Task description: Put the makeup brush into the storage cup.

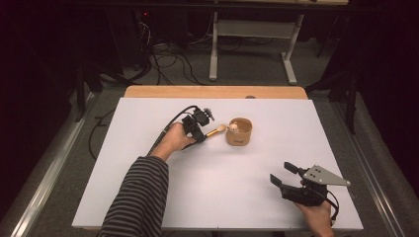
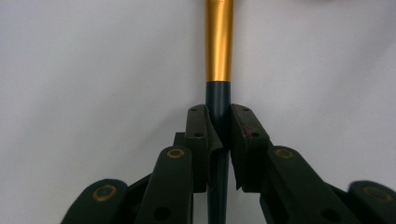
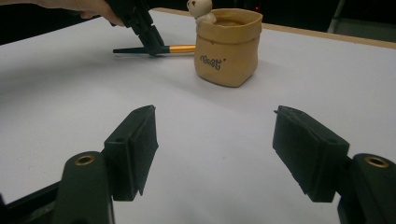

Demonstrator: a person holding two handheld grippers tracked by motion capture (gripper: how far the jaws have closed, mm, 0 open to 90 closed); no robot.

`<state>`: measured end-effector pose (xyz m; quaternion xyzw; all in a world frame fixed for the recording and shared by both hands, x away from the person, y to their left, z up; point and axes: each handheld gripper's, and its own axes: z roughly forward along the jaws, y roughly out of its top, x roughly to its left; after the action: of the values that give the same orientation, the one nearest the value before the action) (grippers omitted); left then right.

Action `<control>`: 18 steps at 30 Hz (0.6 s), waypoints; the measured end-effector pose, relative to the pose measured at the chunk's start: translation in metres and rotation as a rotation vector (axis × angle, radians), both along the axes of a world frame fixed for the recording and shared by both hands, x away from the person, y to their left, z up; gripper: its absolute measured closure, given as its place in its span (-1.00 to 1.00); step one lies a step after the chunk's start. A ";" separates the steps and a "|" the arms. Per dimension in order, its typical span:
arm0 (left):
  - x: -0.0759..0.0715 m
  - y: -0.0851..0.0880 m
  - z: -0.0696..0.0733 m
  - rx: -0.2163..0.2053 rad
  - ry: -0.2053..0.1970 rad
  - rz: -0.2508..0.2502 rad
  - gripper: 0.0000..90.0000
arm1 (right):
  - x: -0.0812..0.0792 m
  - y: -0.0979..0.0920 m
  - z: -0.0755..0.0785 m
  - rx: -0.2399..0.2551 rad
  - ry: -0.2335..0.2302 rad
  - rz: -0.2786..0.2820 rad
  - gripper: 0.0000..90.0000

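At the lower right of the high view the right gripper [image 1: 282,174] is resting with jaws spread and empty, while at centre left the left gripper [image 1: 202,132] is pinching the brush [image 1: 216,131] lying on the white table [image 1: 212,197] just left of the tan pouch [image 1: 239,132].

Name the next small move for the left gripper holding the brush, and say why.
Probably lift the brush slightly and carry it toward the tan pouch. The left gripper is shut on its dark handle, the brush lies low over the white table beside the pouch, and the right gripper waits open, apart.
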<state>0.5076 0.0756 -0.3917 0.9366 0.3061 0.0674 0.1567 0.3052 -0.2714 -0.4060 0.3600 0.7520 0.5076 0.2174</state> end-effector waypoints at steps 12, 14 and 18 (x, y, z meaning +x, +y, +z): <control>-0.003 0.004 0.009 -0.021 -0.017 0.005 0.74 | 0.000 0.000 0.000 -0.003 -0.003 0.002 -0.28; -0.004 0.005 0.011 -0.026 -0.021 0.004 0.74 | 0.000 0.000 0.000 -0.003 -0.003 0.002 -0.28; -0.006 0.007 0.015 -0.037 -0.032 0.008 0.74 | 0.000 0.000 0.000 -0.002 -0.003 0.000 -0.28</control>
<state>0.5018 0.0828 -0.3763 0.9311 0.3084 0.0770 0.1787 0.3049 -0.2716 -0.4058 0.3589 0.7522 0.5075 0.2190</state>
